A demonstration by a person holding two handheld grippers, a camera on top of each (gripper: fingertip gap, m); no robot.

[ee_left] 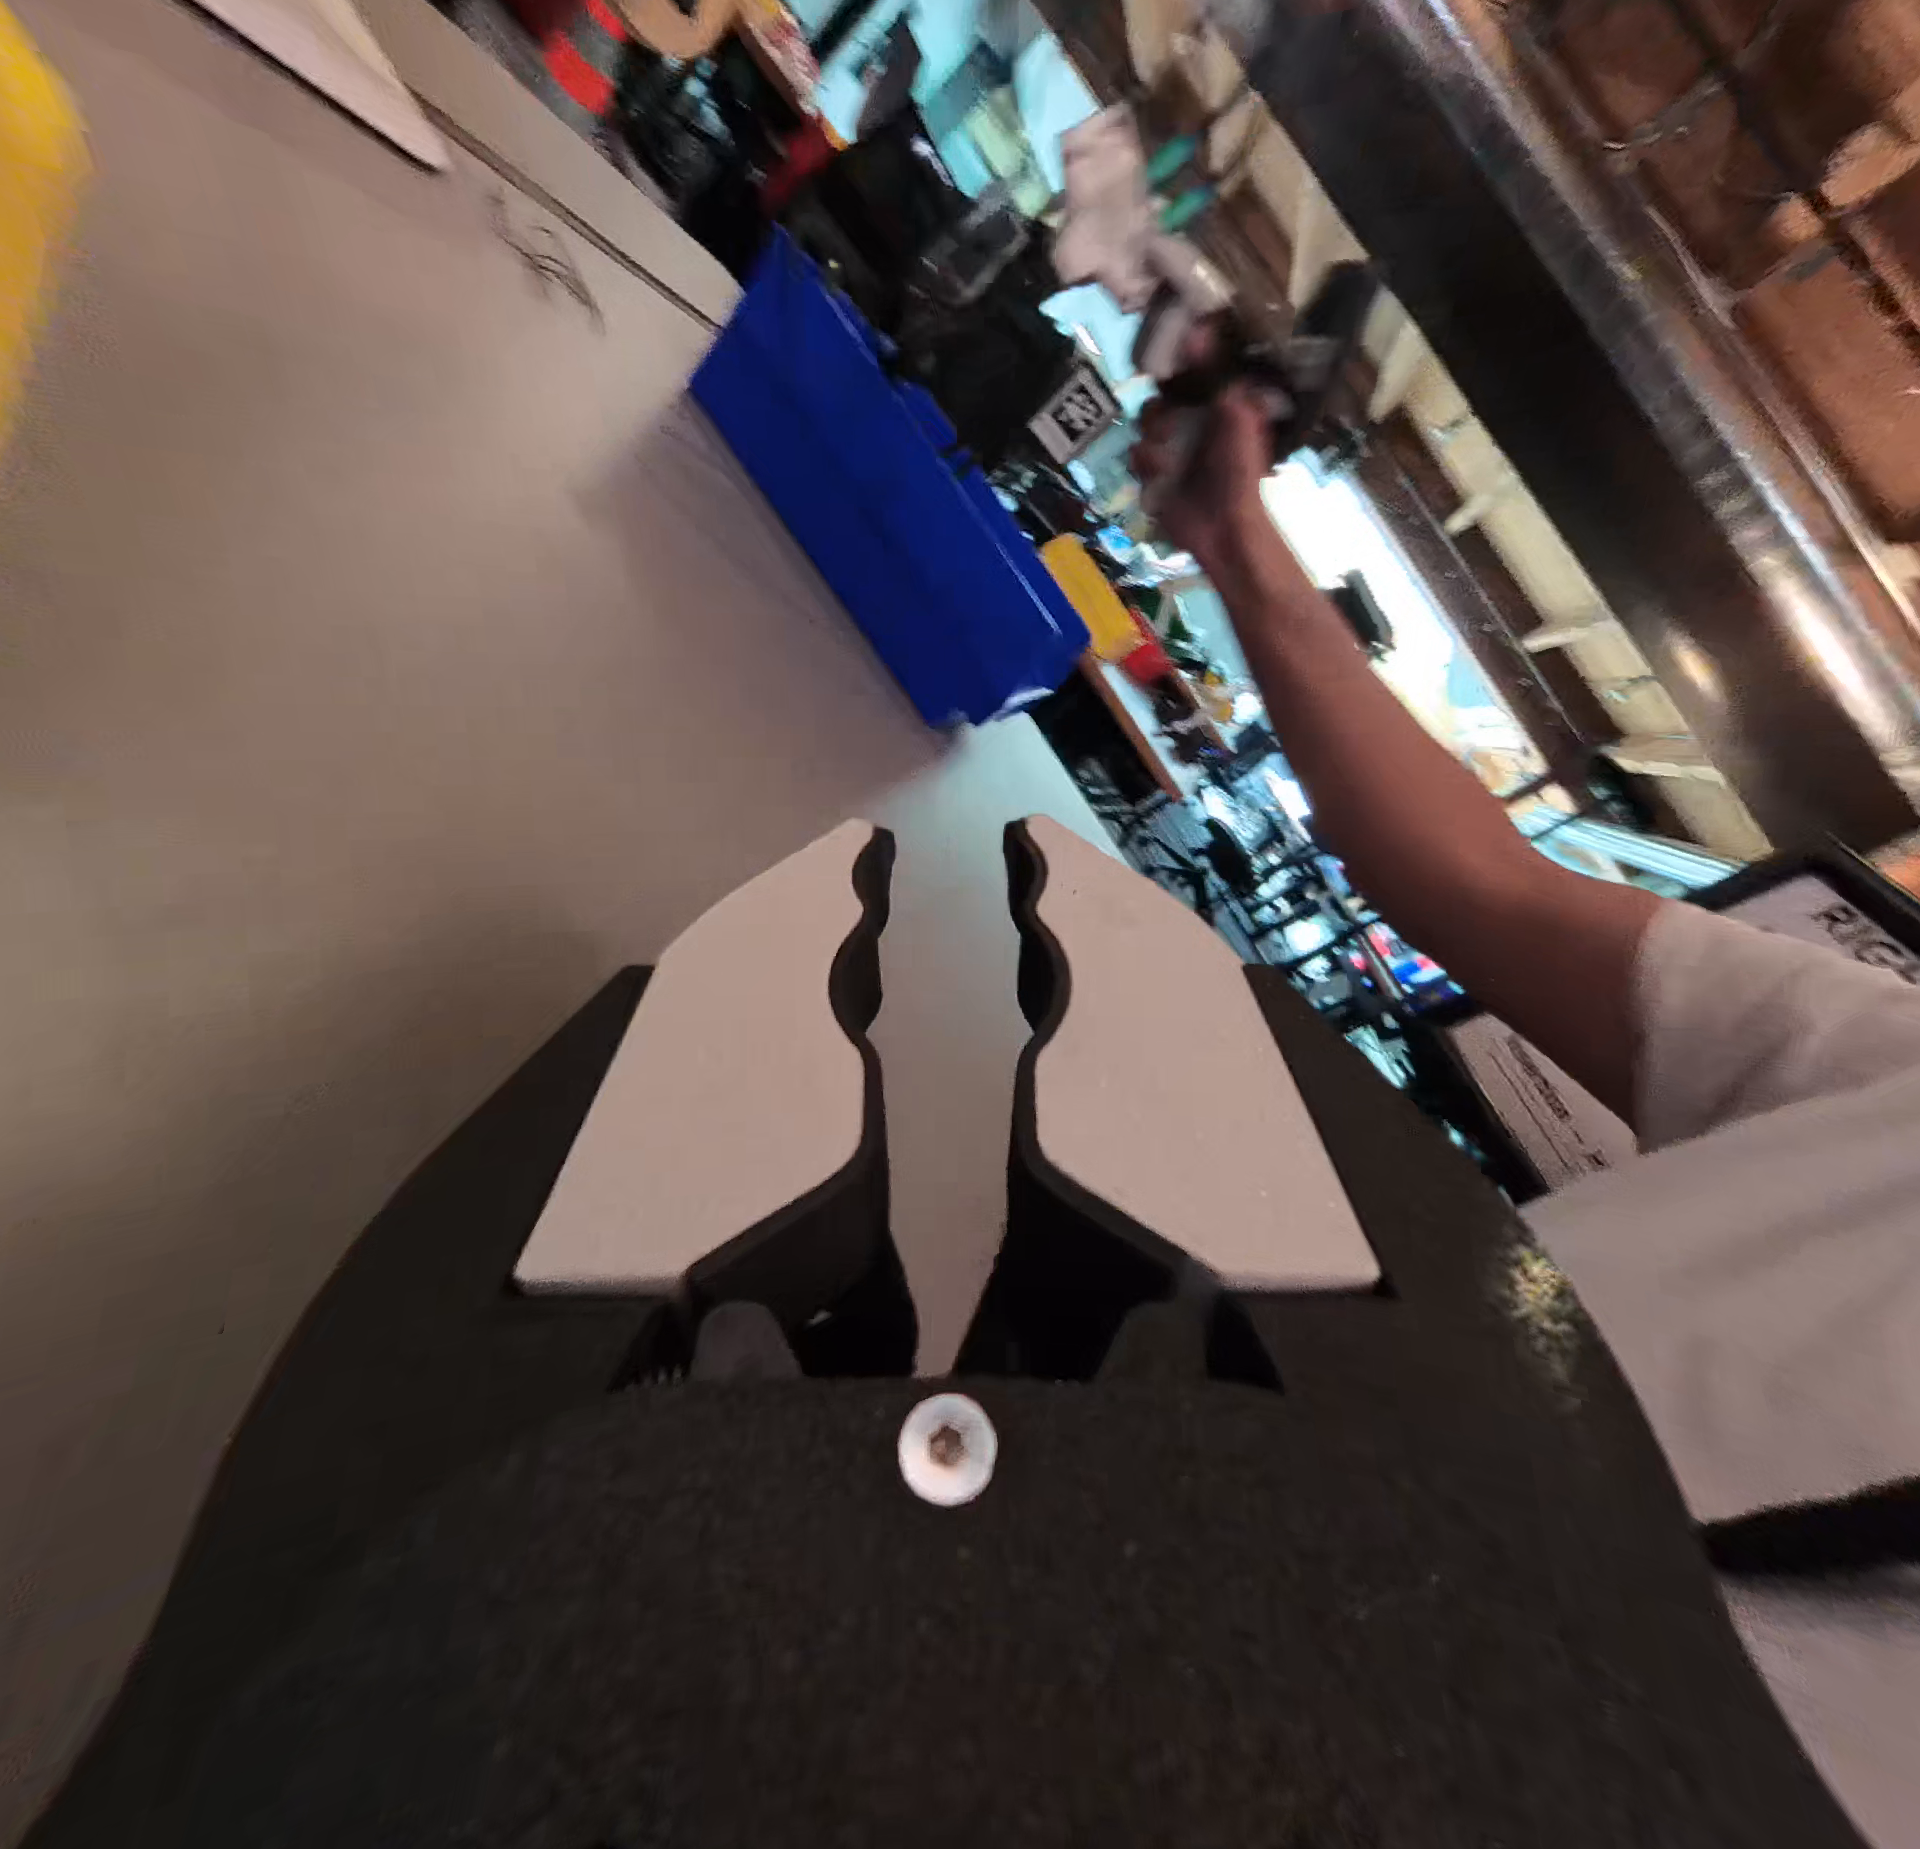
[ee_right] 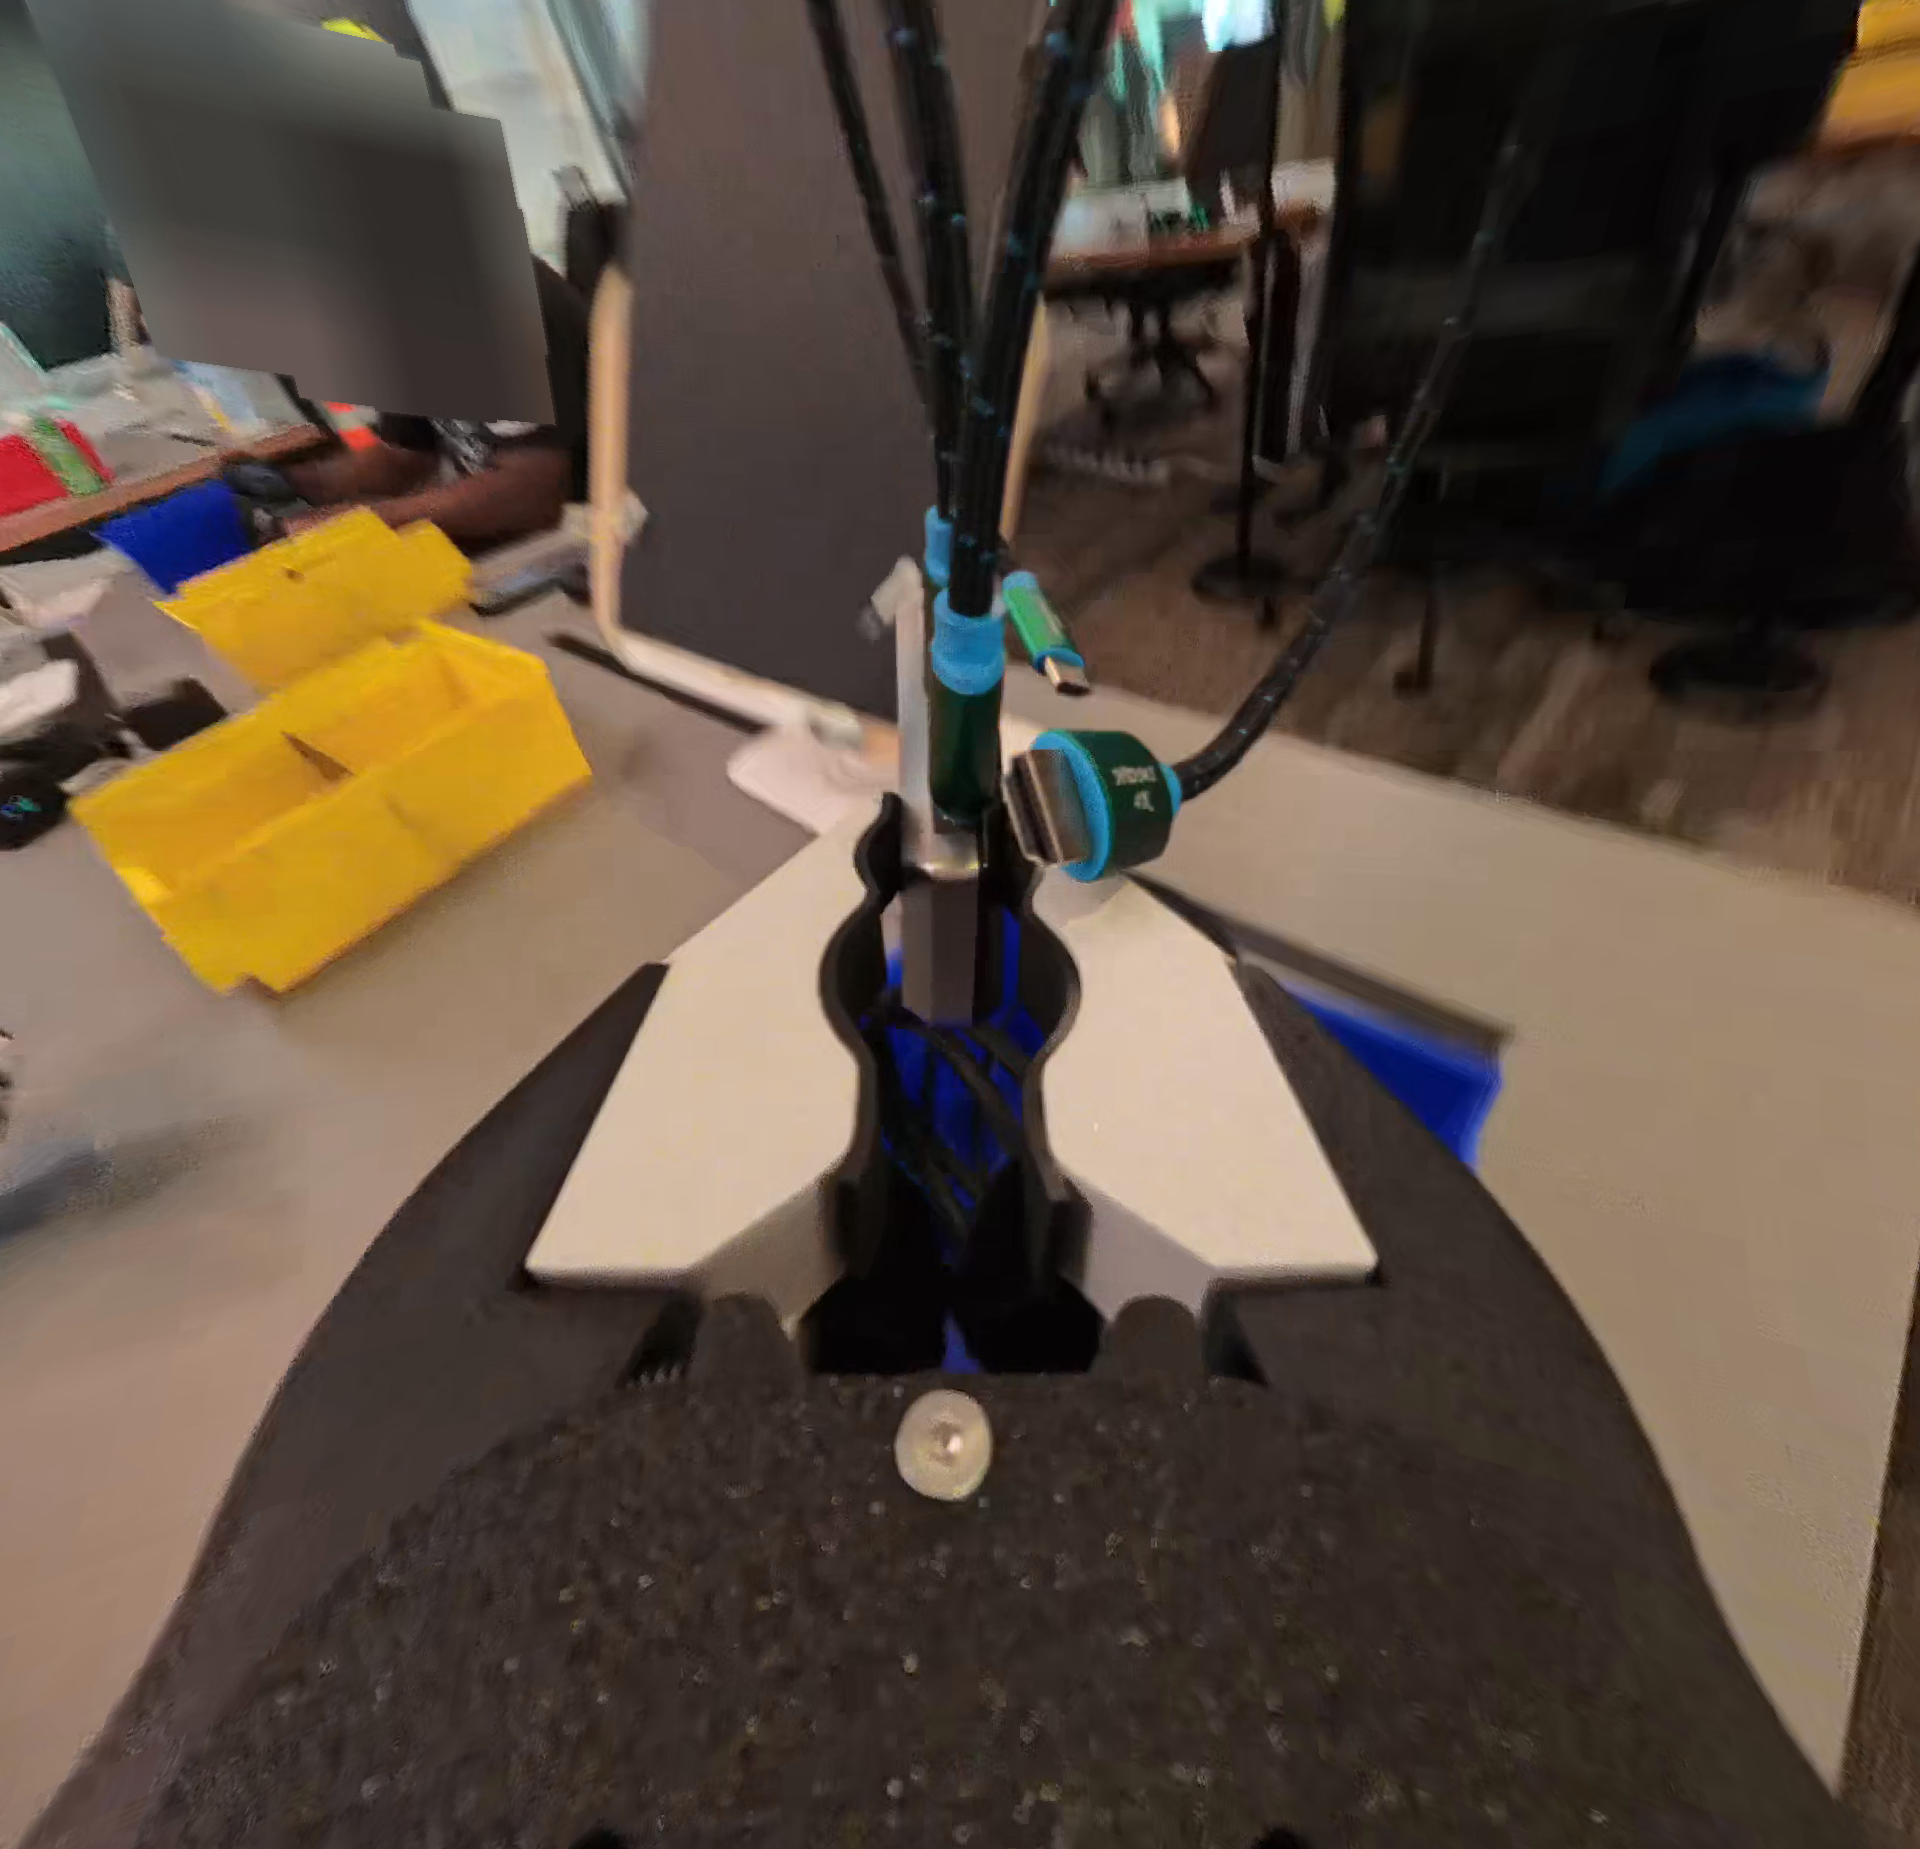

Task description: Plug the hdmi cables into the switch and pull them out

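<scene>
In the right wrist view my right gripper (ee_right: 951,843) is shut on a thin grey metal piece, the switch (ee_right: 938,942), seen edge on. A green HDMI plug with a blue collar (ee_right: 964,729) sits against the switch at the fingertips, and its black braided cables (ee_right: 971,345) run up out of frame. A second green HDMI plug (ee_right: 1096,804) hangs free just right of the fingertips with its metal end bare. A small green plug (ee_right: 1044,636) dangles behind. My left gripper (ee_left: 948,843) is tilted over the grey table (ee_left: 364,656), slightly open and empty.
A blue bin (ee_left: 883,511) stands at the table's far edge, and also shows under the right gripper (ee_right: 1392,1061). Yellow bins (ee_right: 322,802) stand to the left on the table. A raised bare arm (ee_left: 1382,760) holds the blurred right gripper (ee_left: 1226,365) high. Left tips to right tips: about 55 centimeters.
</scene>
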